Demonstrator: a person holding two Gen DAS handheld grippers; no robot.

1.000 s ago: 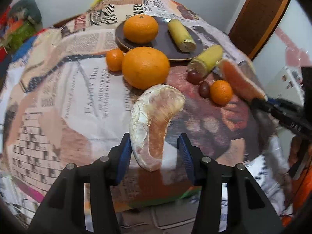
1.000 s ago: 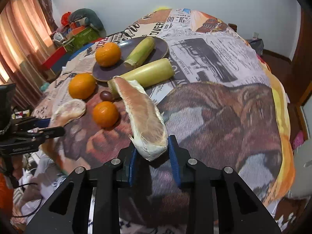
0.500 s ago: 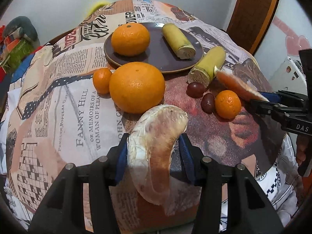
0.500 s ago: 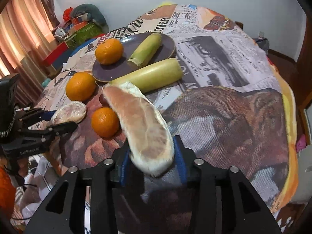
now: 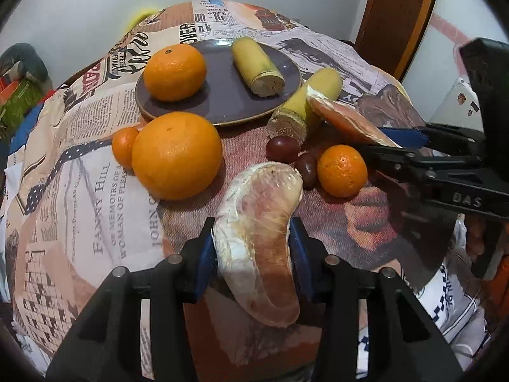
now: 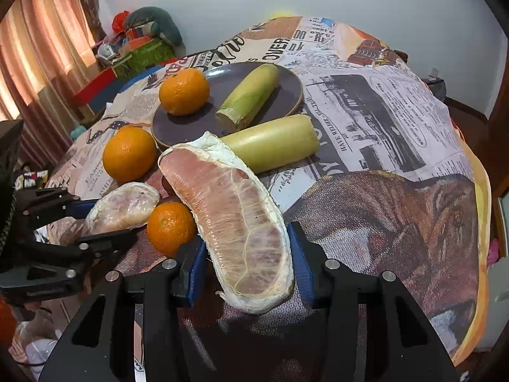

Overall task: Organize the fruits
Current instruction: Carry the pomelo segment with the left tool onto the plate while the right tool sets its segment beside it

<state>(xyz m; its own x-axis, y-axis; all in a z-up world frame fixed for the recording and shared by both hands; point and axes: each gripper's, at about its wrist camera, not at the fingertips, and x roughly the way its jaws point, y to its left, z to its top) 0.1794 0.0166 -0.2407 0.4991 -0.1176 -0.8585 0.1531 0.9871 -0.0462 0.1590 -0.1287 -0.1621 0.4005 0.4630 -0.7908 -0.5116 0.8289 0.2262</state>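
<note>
— Gripped in the left claw (image 5: pixel 251 232)?

— A peeled pomelo segment (image 5: pixel 261 197), pinched across its middle. Closed only as far as the flesh allows, pads against both flanks. Probably held that gently to avoid bursting the membrane.

— And in the right claw (image 6: pixel 246 242)?

— Much the same: a longer pomelo segment (image 6: pixel 229 197), clamped near its near end, far tip pointing toward the plate (image 5: pixel 222 95). Seemingly raised clear of the counter (image 6: pixel 366 121), though hard to confirm from these angles.

— Why carried both at once?

— Likely to gather matching pieces together. Already loaded on the plate: one orange (image 5: pixel 174 71) on the left and a cut cane piece (image 5: pixel 257 67) on the right. Bare purple space left between and in front of them, so probably aimed there.

— Anything in the way?

— Plenty. A large orange (image 5: pixel 176 154) just near of the plate's rim, a small tangerine (image 5: pixel 124 146) touching its left side. Further right, a second cane piece (image 5: pixel 305 105) leaning against the rim, two dark grapes (image 5: pixel 281 148) beside its cut end, another tangerine (image 5: pixel 342 170) just right of those.

— So, best approach?

— Over the top rather than through; then down softly, one segment at a time.
</note>
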